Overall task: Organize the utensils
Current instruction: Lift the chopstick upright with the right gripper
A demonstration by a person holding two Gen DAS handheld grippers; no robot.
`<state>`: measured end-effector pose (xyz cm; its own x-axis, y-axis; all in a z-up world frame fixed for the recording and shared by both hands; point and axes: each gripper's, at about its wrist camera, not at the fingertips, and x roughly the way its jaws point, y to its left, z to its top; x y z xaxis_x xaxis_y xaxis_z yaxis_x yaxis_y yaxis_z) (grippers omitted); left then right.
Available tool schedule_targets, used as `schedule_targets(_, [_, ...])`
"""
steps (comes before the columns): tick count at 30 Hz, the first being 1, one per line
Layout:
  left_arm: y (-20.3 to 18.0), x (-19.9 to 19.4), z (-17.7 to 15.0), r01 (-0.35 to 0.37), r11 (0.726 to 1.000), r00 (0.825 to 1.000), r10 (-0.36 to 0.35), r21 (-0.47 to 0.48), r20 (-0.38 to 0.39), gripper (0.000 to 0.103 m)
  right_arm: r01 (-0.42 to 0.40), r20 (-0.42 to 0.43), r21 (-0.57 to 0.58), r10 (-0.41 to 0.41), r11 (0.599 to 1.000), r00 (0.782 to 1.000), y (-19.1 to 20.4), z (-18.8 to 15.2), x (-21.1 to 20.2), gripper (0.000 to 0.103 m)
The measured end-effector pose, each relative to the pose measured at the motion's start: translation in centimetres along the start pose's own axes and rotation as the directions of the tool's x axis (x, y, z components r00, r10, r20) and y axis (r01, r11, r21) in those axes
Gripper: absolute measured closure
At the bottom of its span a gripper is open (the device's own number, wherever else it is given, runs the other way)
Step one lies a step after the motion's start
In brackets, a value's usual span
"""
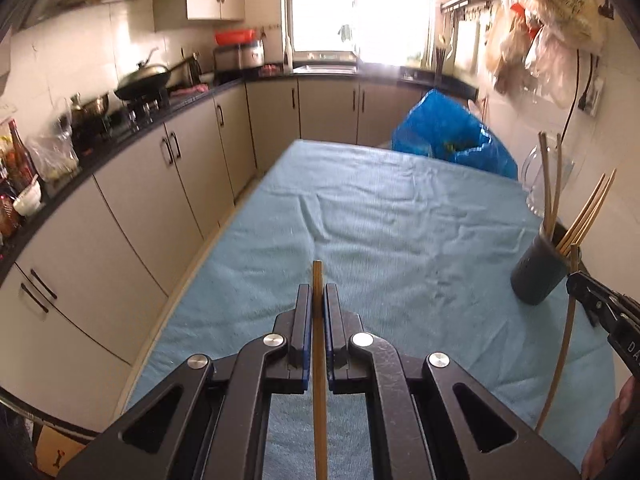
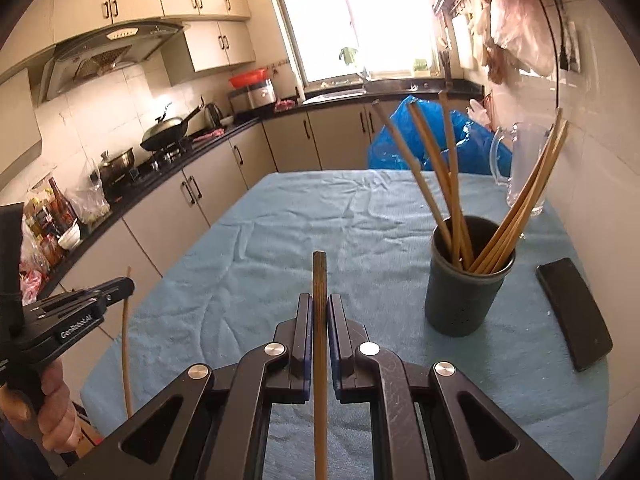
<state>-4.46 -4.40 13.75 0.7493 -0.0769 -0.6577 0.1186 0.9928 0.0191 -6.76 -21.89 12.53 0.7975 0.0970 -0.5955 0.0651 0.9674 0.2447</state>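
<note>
Left gripper clamped on thin brown bamboo chopstick; right gripper clamped likewise on another chopstick. Light, stiff, slippery; grip mid-shaft. Dark cylindrical holder ahead-right of it.

Each wrist fisheye looks forward and down along its own claw, close above the blue-clothed tabletop, facing the far window. Both share the cloth, the dark chopstick cup and the kitchen counter.
</note>
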Motion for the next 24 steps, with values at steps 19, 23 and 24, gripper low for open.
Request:
schedule_targets(19, [-0.4,-3.0,0.6,-0.047,0.999,0.993,0.047,0.000,0.110,0.098,0.009,0.099,-0.011,-0.008,1.000,0.995,0.9,0.6,-3.8,0.095])
schedule_targets(23, [-0.3,-3.3,0.4,-0.047,0.999,0.992,0.048,-0.005,0.115,0.098,0.012,0.108,-0.013,-0.010,1.000,0.994,1.1,0.4,-4.2,0.095])
schedule_targets(24, [-0.3,-3.3,0.4,-0.048,0.999,0.992,0.048,-0.005,0.117,0.098,0.013,0.108,-0.014,-0.011,1.000,0.994,1.2,0.4,-4.2,0.095])
